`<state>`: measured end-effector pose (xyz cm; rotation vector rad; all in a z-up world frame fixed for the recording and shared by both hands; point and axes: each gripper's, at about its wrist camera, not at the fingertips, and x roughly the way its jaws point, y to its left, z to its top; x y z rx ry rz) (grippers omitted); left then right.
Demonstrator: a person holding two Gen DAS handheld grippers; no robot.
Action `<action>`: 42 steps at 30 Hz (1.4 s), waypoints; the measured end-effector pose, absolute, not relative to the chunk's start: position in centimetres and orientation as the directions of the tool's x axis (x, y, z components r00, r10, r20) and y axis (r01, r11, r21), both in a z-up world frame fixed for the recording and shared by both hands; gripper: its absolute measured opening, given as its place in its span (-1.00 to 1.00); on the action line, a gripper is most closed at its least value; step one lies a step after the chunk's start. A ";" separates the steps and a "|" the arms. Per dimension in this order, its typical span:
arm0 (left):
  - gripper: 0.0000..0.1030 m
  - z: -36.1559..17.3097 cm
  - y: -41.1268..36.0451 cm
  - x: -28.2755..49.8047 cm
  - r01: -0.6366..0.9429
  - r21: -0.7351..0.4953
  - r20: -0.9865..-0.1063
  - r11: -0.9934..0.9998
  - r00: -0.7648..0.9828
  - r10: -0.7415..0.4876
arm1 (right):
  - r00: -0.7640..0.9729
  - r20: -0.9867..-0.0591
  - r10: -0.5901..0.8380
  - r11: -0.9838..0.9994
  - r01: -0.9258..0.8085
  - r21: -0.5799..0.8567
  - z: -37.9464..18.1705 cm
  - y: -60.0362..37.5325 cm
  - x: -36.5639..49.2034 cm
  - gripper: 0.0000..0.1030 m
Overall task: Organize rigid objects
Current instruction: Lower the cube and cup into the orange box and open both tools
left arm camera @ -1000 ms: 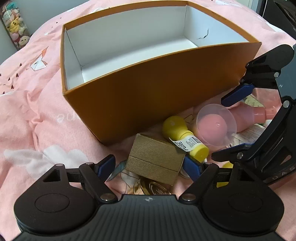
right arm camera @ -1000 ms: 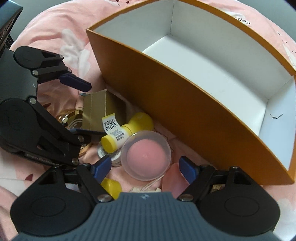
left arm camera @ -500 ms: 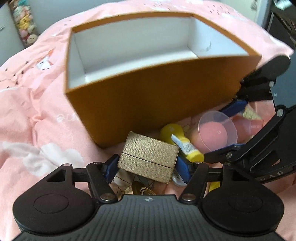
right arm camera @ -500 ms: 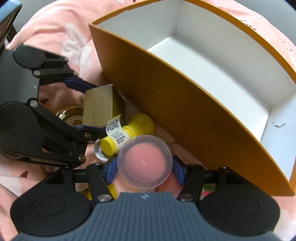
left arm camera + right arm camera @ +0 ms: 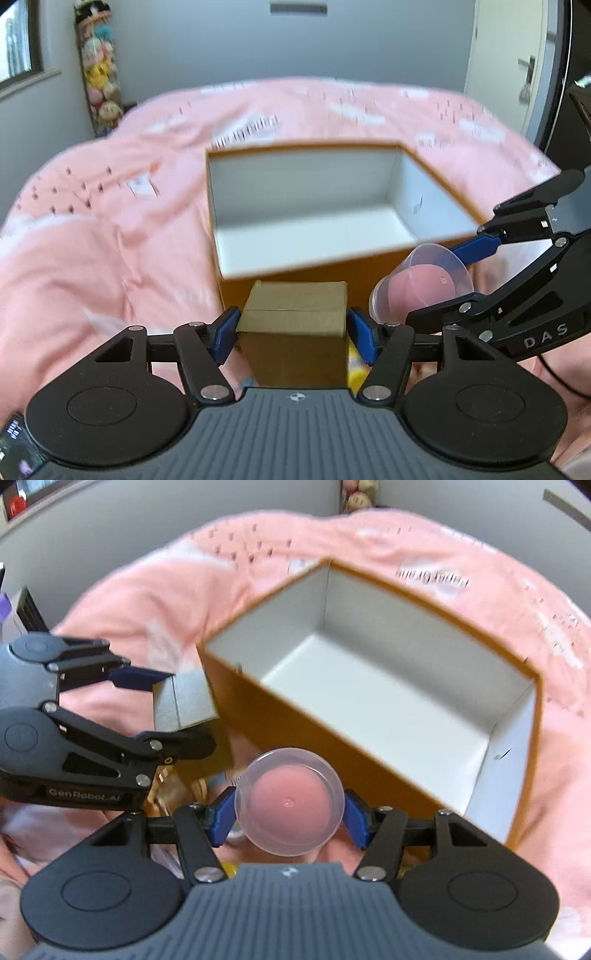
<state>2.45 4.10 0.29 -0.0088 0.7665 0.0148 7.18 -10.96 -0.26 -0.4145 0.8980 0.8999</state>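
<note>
A second ago both hand-held grippers stood open around their items in the clutter on the bed; now the left hand-held gripper (image 5: 293, 332) is still tightening on the gold box (image 5: 295, 314) it clamps, and the right hand-held gripper (image 5: 290, 814) grips the clear-lidded pink container (image 5: 290, 801). Both items have been lifted off the pink bedspread (image 5: 110, 221) and hang just before the near wall of the empty orange box (image 5: 314, 206). I judge the pickup done, leaving the carry over the rim and the release
</note>
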 end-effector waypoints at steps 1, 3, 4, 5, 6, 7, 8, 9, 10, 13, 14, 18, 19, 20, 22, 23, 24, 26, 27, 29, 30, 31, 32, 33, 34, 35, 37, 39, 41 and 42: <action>0.40 0.8 4.0 2.4 -0.025 -0.004 -0.678 1.000 0.735 0.016 | 0.318 -0.802 0.506 0.582 -0.812 0.046 0.4 -11.1 7.0 0.17; 0.39 1.8 4.1 2.6 -0.042 0.000 -0.641 0.999 0.767 0.033 | 0.345 -0.774 0.531 0.589 -0.807 0.045 2.1 -11.7 7.0 0.17; 0.39 2.5 4.3 2.6 -0.047 0.005 -0.625 0.999 0.780 0.040 | 0.361 -0.759 0.542 0.595 -0.802 0.044 2.7 -12.0 7.0 0.17; 0.39 3.0 4.2 2.9 -0.051 0.012 -0.606 0.999 0.794 0.048 | 0.376 -0.746 0.550 0.602 -0.798 0.041 3.6 -12.2 7.0 0.17; 0.39 3.4 4.2 3.2 -0.056 0.019 -0.587 0.998 0.807 0.057 | 0.392 -0.732 0.558 0.607 -0.793 0.039 4.4 -12.3 7.1 0.17; 0.39 4.0 4.1 3.3 -0.060 0.027 -0.572 0.998 0.818 0.064 | 0.407 -0.716 0.567 0.613 -0.789 0.037 5.0 -12.4 7.2 0.17; 0.39 4.3 4.0 3.7 -0.062 0.031 -0.556 0.998 0.829 0.069 | 0.422 -0.703 0.573 0.620 -0.784 0.034 5.5 -12.2 7.5 0.17; 0.39 4.6 3.9 4.3 -0.065 0.030 -0.542 0.997 0.837 0.071 | 0.438 -0.692 0.575 0.629 -0.777 0.031 5.8 -12.0 7.9 0.17; 0.39 4.7 3.7 4.7 -0.067 0.033 -0.537 0.997 0.840 0.074 | 0.455 -0.682 0.572 0.641 -0.767 0.027 6.0 -11.8 8.2 0.17; 0.39 4.4 3.5 6.8 -0.077 0.047 -0.536 0.996 0.839 0.090 | 0.480 -0.672 0.563 0.680 -0.732 0.047 6.2 -10.8 10.7 0.17; 0.39 4.2 3.4 7.3 -0.076 0.059 -0.539 0.995 0.837 0.095 | 0.483 -0.675 0.557 0.695 -0.716 0.061 6.1 -10.6 11.7 0.17; 0.39 1.8 3.2 10.2 -0.044 0.090 -0.606 0.995 0.790 0.090 | 0.484 -0.718 0.500 0.769 -0.630 0.111 3.7 -10.6 15.3 0.17; 0.39 1.1 3.2 10.9 -0.039 0.096 -0.629 0.995 0.772 0.091 | 0.471 -0.730 0.496 0.777 -0.616 0.131 3.0 -10.5 16.1 0.17; 0.39 0.4 3.2 11.4 -0.031 0.109 -0.646 0.994 0.758 0.095 | 0.456 -0.741 0.492 0.783 -0.604 0.148 2.3 -10.6 16.5 0.17; 0.39 -0.7 3.1 12.3 -0.021 0.132 -0.670 0.991 0.735 0.105 | 0.427 -0.765 0.483 0.791 -0.587 0.172 0.9 -10.5 17.3 0.17; 0.39 -1.2 3.0 12.6 -0.015 0.145 -0.683 0.989 0.721 0.111 | 0.411 -0.773 0.483 0.792 -0.582 0.185 0.0 -10.2 17.7 0.17; 0.39 -1.7 2.9 13.0 -0.002 0.155 -0.695 0.988 0.710 0.111 | 0.395 -0.782 0.482 0.793 -0.576 0.198 -0.7 -10.0 18.1 0.17; 0.39 -2.5 2.5 13.5 0.024 0.180 -0.719 0.983 0.686 0.115 | 0.362 -0.801 0.476 0.794 -0.568 0.215 -2.1 -9.4 18.9 0.17; 0.39 -2.8 2.2 13.6 0.036 0.194 -0.727 0.980 0.677 0.119 | 0.350 -0.810 0.470 0.794 -0.569 0.215 -2.7 -9.1 19.1 0.17; 0.39 -3.3 2.0 13.7 0.045 0.192 -0.741 0.980 0.661 0.115 | 0.336 -0.822 0.460 0.791 -0.576 0.208 -3.3 -8.9 19.2 0.17; 0.39 -3.5 2.2 13.8 0.039 0.182 -0.752 0.983 0.650 0.113 | 0.332 -0.827 0.454 0.790 -0.580 0.201 -3.6 -8.7 19.4 0.17; 0.39 -3.6 2.1 13.9 0.033 0.179 -0.760 0.983 0.640 0.117 | 0.323 -0.832 0.452 0.787 -0.584 0.201 -3.9 -8.6 19.5 0.17; 0.39 -3.7 2.1 14.1 0.025 0.179 -0.768 0.983 0.629 0.124 | 0.316 -0.835 0.451 0.787 -0.581 0.206 -4.2 -8.6 19.7 0.17; 0.39 -3.8 2.2 14.2 0.014 0.174 -0.778 0.985 0.615 0.129 | 0.306 -0.838 0.451 0.788 -0.577 0.214 -4.5 -8.5 19.9 0.17; 0.39 -3.9 2.4 14.4 0.002 0.162 -0.790 0.987 0.600 0.129 | 0.295 -0.841 0.453 0.788 -0.573 0.224 -4.8 -8.4 20.3 0.17; 0.39 -4.0 2.5 14.6 -0.002 0.152 -0.798 0.988 0.589 0.124 | 0.289 -0.843 0.454 0.789 -0.570 0.229 -4.9 -8.4 20.5 0.17; 0.39 -4.2 2.5 14.8 -0.001 0.162 -0.806 0.987 0.576 0.134 | 0.281 -0.846 0.454 0.788 -0.570 0.233 -5.1 -8.1 20.7 0.17; 0.39 -4.2 2.5 14.8 -0.001 0.169 -0.810 0.986 0.569 0.139 | 0.271 -0.849 0.455 0.783 -0.575 0.236 -5.3 -7.7 20.9 0.17; 0.38 -4.2 2.4 15.0 -0.001 0.179 -0.809 0.984 0.569 0.147 | 0.262 -0.851 0.454 0.782 -0.575 0.240 -5.5 -7.5 20.9 0.17; 0.42 -4.2 2.4 15.0 0.000 0.182 -0.809 0.983 0.568 0.150 | 0.259 -0.853 0.453 0.782 -0.575 0.241 -5.6 -7.3 20.9 0.17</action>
